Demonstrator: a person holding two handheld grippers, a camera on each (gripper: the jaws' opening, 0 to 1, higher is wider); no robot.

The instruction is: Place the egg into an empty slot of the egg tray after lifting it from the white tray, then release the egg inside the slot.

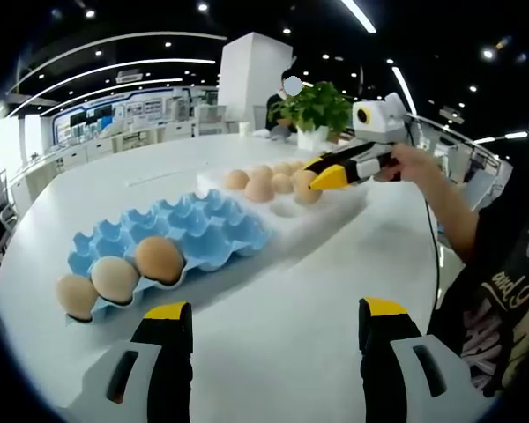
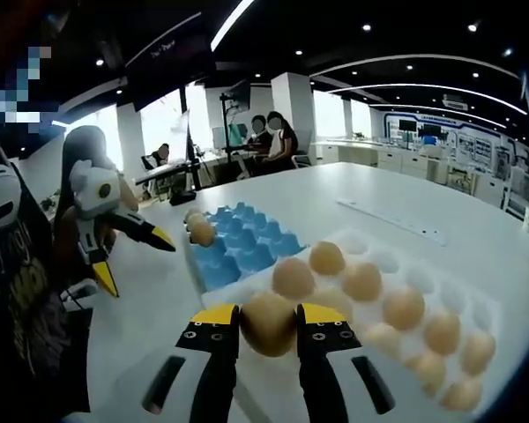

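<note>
While clamped between the right tool's (image 2: 268, 330) tips, egg (image 2: 267, 323) at the white tray's (image 2: 383, 264) near edge. Left tool (image 1: 266, 322) apart over bare counter (image 1: 273, 282), beside blue egg tray (image 1: 207, 231). No legible labels.

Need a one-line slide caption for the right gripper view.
Right tool grips an egg at the white tray, blue egg tray beyond.

a white table (image 1: 273, 308) carries a blue egg tray (image 1: 181, 233) and a white tray (image 2: 397, 264).
</note>
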